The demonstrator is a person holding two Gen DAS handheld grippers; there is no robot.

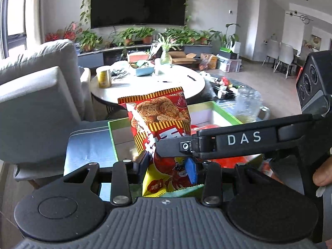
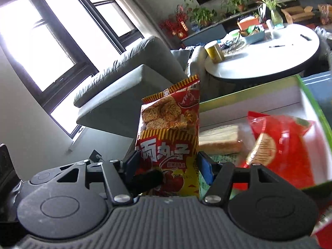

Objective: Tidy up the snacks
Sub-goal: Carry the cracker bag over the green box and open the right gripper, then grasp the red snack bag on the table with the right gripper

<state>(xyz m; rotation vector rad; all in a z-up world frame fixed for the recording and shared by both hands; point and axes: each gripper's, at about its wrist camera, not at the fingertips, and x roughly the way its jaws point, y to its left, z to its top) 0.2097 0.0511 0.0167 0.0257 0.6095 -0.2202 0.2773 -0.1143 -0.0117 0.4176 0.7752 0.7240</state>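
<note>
A red and yellow noodle-snack bag stands upright in the air over the near left corner of a green-rimmed box. My left gripper is shut on the bag's lower part. One of my right gripper's fingers reaches in from the right across the bag. In the right wrist view the same bag fills the gap of my right gripper, with both pads against its sides. A black finger of the left gripper shows at the bag's lower left.
The green-rimmed box holds a red packet and a wrapped sandwich. A grey sofa stands to the left. Behind is a round white table with a yellow can. A person's hand is at the right edge.
</note>
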